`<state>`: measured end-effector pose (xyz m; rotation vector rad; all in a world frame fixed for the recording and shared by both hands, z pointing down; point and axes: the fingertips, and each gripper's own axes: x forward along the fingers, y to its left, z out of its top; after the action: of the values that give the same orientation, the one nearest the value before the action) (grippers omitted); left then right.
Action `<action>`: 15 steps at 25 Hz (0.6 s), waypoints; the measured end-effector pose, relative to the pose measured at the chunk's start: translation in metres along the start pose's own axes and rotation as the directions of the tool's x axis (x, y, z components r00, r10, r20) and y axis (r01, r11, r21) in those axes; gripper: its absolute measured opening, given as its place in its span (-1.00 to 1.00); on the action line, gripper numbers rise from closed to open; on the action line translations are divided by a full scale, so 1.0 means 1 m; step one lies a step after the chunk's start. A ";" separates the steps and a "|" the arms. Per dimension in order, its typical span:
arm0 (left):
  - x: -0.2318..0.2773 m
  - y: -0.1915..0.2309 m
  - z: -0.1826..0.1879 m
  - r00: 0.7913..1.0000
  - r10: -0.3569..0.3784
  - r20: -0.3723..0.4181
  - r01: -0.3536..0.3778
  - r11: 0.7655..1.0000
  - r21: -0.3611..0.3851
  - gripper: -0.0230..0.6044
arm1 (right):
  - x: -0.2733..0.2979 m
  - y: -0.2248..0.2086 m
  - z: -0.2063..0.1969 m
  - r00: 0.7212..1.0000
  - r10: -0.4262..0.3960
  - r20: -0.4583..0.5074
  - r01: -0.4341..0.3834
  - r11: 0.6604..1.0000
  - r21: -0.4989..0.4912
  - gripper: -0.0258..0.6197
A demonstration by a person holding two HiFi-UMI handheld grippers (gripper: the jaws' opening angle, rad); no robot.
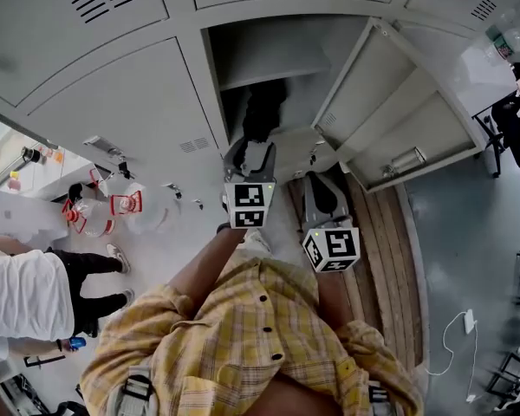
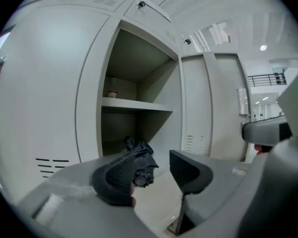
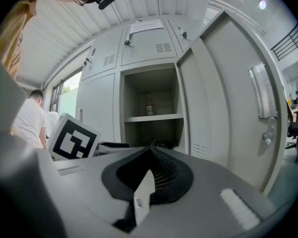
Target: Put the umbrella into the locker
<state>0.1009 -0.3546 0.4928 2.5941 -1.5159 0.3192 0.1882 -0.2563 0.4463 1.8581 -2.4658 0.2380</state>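
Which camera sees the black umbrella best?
The left gripper view: the umbrella lies folded under the locker shelf, its end toward the camera. The head view shows it as a dark shape; the right gripper view shows only a sliver.

1. The locker stands open, and a pale shelf splits its inside into an upper and a lower compartment.
2. On the shelf, toward the back left, stands one small jar-like thing; what kind it is cannot be made out.
3. In the lower compartment lies the black folded umbrella, its round end pointing out toward the opening.
4. The floor in front is smooth and grey, with a strip of wooden boards running beside the locker's open door.
5. On the floor lie a white cable with its plug at the right and clear containers with red parts at the left.
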 end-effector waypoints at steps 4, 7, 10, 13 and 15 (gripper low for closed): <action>-0.040 -0.007 0.001 1.000 0.008 0.029 -0.008 1.000 0.000 -0.51 | -0.023 0.015 -0.003 1.000 -0.004 0.007 0.004 1.000 0.002 -0.92; -0.072 -0.013 -0.002 0.999 0.017 0.048 -0.017 1.000 0.006 -0.72 | -0.041 0.030 -0.008 1.000 0.000 0.010 0.000 1.000 0.002 -0.92; -0.100 -0.015 -0.009 0.999 0.019 0.047 -0.019 1.000 0.005 -0.90 | -0.059 0.047 -0.012 1.000 -0.001 0.013 0.001 1.000 0.000 -0.92; -0.127 -0.017 -0.014 0.999 0.009 0.047 -0.009 1.000 0.015 -0.94 | -0.078 0.063 -0.016 1.000 -0.014 0.019 0.014 1.000 -0.001 -0.92; -0.147 -0.019 -0.017 0.999 -0.003 0.054 0.002 1.000 0.020 -0.94 | -0.093 0.075 -0.018 0.999 -0.027 0.024 0.027 1.000 0.000 -0.92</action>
<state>0.0459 -0.2174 0.4744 2.6407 -1.5336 0.2679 0.1416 -0.1447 0.4454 1.9041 -2.4541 0.2161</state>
